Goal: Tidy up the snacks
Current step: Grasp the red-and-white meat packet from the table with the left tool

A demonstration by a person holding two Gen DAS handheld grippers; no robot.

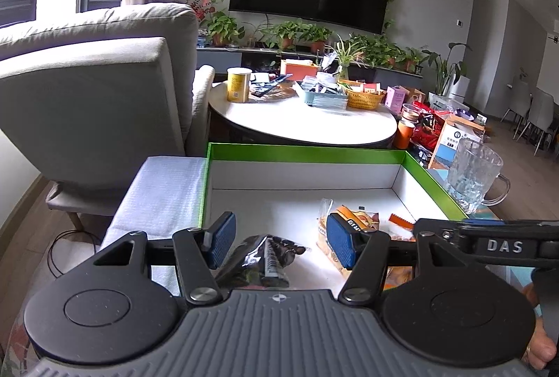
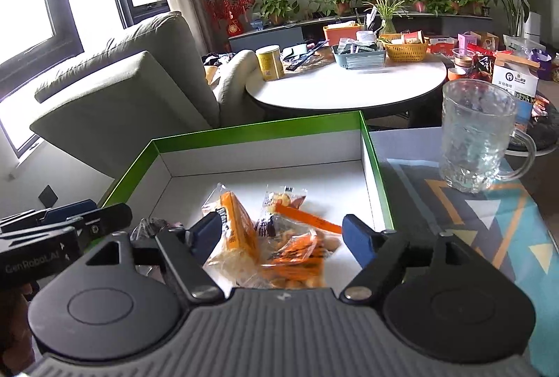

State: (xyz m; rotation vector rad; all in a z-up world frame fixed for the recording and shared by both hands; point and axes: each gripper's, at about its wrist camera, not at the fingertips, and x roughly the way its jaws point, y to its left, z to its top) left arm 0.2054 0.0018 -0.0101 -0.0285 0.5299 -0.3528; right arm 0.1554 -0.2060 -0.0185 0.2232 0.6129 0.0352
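Both grippers over the green-rimmed box (image 2: 258, 130) now. Left gripper (image 1: 281, 242) jaws apart, pads clear of the dark snack packet (image 1: 265, 258) lying on the box floor betw. them, nothing gripped. Right gripper (image 2: 283, 239) also spread, not pinching anything; orange snack packs (image 2: 279, 237) sit in a loose pile in the box's right half, below and betw. its fingers. Glass mug (image 2: 477, 139) upright on the patterned mat (image 2: 489, 237), just right of the box.
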